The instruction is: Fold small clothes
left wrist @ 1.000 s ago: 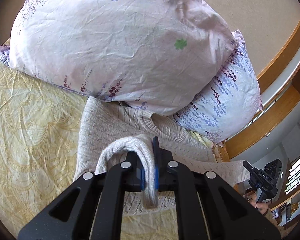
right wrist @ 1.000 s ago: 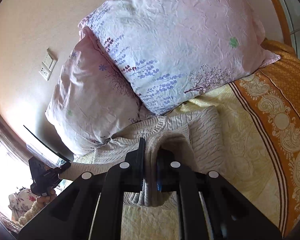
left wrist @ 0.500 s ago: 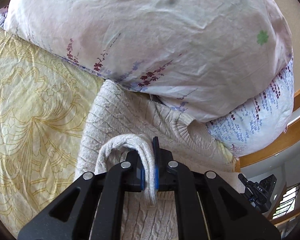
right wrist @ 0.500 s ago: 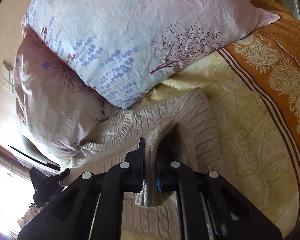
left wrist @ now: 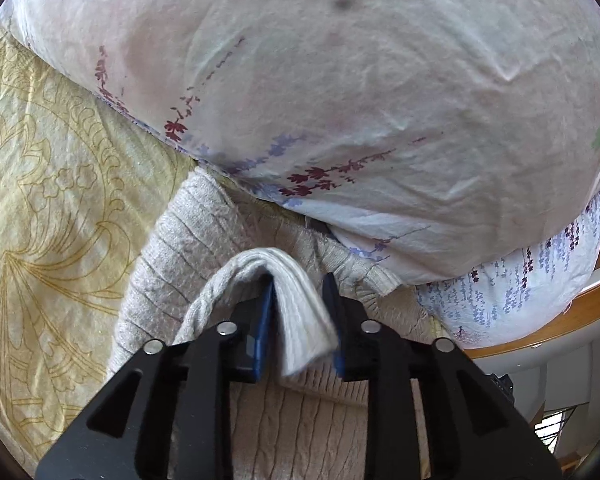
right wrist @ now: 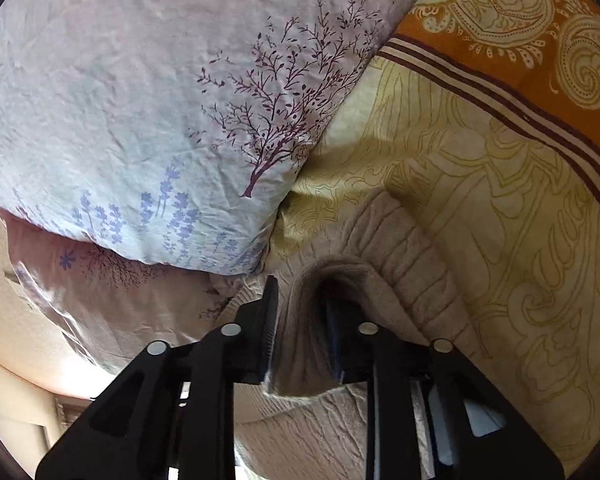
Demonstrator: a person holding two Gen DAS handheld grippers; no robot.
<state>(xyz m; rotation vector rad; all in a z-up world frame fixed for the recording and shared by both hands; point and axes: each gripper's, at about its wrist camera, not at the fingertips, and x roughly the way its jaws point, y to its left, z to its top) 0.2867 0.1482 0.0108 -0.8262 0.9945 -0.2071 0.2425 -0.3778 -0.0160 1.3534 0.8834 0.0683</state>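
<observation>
A beige cable-knit sweater (left wrist: 188,248) lies on the bed, its top edge against the pillows; it also shows in the right wrist view (right wrist: 404,256). My left gripper (left wrist: 300,300) has its jaws apart, with a folded strip of the sweater's hem (left wrist: 296,300) lying loosely between them. My right gripper (right wrist: 304,304) also has its jaws apart, with a raised fold of the sweater (right wrist: 300,332) between them, resting against the left finger.
A pale floral pillow (left wrist: 340,92) bulges just beyond the left gripper. A second floral pillow (right wrist: 160,112) sits ahead of the right gripper. The yellow patterned bedsheet (left wrist: 44,208) spreads to the left; its orange border (right wrist: 520,28) runs at the right. A wooden headboard rail (left wrist: 580,300) is at far right.
Both grippers moved forward toward the pillows, carrying the sweater's hem up over its body. Both sets of jaws have opened from clamped to apart, loosening the fabric.
</observation>
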